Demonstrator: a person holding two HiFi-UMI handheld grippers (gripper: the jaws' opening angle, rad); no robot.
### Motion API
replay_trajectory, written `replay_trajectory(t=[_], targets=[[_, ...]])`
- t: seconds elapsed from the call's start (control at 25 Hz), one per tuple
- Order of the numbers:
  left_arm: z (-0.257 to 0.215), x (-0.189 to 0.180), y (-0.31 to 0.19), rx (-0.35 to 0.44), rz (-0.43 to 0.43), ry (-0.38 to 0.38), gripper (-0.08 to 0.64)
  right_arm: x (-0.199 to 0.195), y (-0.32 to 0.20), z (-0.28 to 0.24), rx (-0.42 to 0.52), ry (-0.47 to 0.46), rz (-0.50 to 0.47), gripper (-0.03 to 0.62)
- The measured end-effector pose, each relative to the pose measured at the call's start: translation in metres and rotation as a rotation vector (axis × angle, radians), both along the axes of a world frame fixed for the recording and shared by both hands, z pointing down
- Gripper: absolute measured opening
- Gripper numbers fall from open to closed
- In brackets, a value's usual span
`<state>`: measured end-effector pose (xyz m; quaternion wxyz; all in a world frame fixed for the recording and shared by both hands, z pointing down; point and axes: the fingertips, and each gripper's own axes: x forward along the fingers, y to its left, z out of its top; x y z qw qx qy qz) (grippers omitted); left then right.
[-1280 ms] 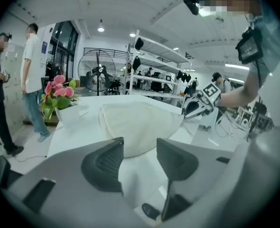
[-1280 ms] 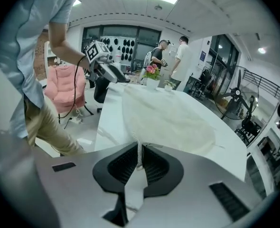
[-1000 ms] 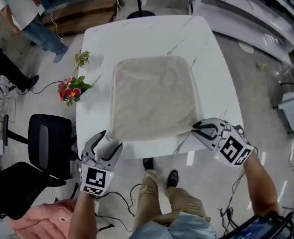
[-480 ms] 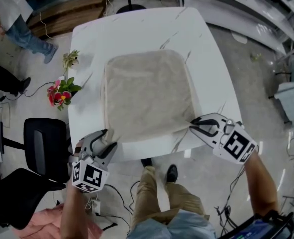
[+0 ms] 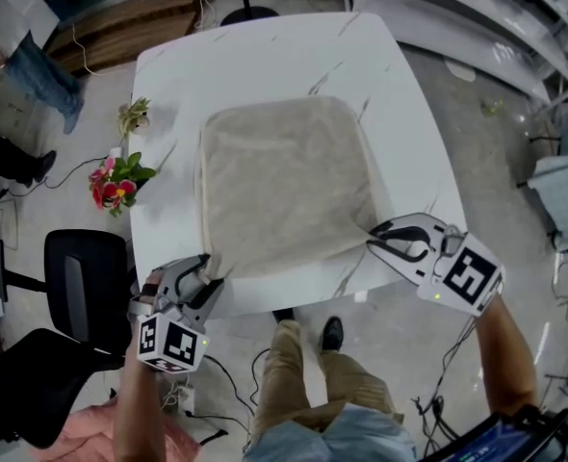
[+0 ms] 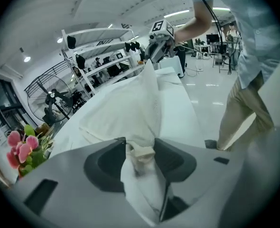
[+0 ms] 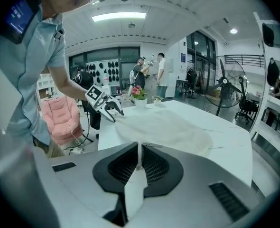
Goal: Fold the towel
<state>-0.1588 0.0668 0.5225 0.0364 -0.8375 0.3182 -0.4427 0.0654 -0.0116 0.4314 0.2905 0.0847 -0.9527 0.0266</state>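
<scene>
Towel (image 5: 284, 186) corners are clamped in the left hand-held gripper (image 5: 210, 275), its jaws just closing, and the right hand-held gripper (image 5: 373, 241), for lifting a fold.

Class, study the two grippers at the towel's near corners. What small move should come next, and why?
Probably lift both near corners together, ready to carry them toward the far edge. The right gripper is shut on its corner of the towel. The left gripper has just been closing its jaws, with the other corner bunched between them. The rest lies flat on the table.
</scene>
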Motion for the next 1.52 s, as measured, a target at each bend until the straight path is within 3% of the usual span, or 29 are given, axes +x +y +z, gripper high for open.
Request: replay_trajectory(t=[0.12,0.28,0.4,0.68,1.08,1.24,1.52], targets=[[0.003,-0.006,-0.006,0.010,-0.023,-0.008,0.124,0.001,-0.001,0.001,0.009,0.019,-0.010,0.038],[0.005,-0.008,-0.010,0.007,-0.046,-0.004,0.092,0.009,0.005,0.016,0.040,0.105,-0.050,0.038],[0.007,-0.009,-0.006,-0.049,-0.084,0.032,0.072,0.013,0.010,0.029,0.053,0.152,-0.064,0.037],[-0.015,-0.003,0.006,-0.112,-0.181,0.153,0.072,0.022,0.022,0.029,0.045,0.140,-0.033,0.035],[-0.036,0.015,0.057,-0.201,-0.211,0.188,0.072,0.043,0.073,0.024,-0.020,0.138,-0.004,0.035],[-0.051,0.020,0.067,-0.223,-0.230,0.240,0.074,0.050,0.084,0.019,-0.037,0.147,-0.002,0.035],[-0.083,0.021,0.050,-0.217,-0.267,0.337,0.074,0.051,0.069,-0.012,-0.078,0.066,0.059,0.035]])
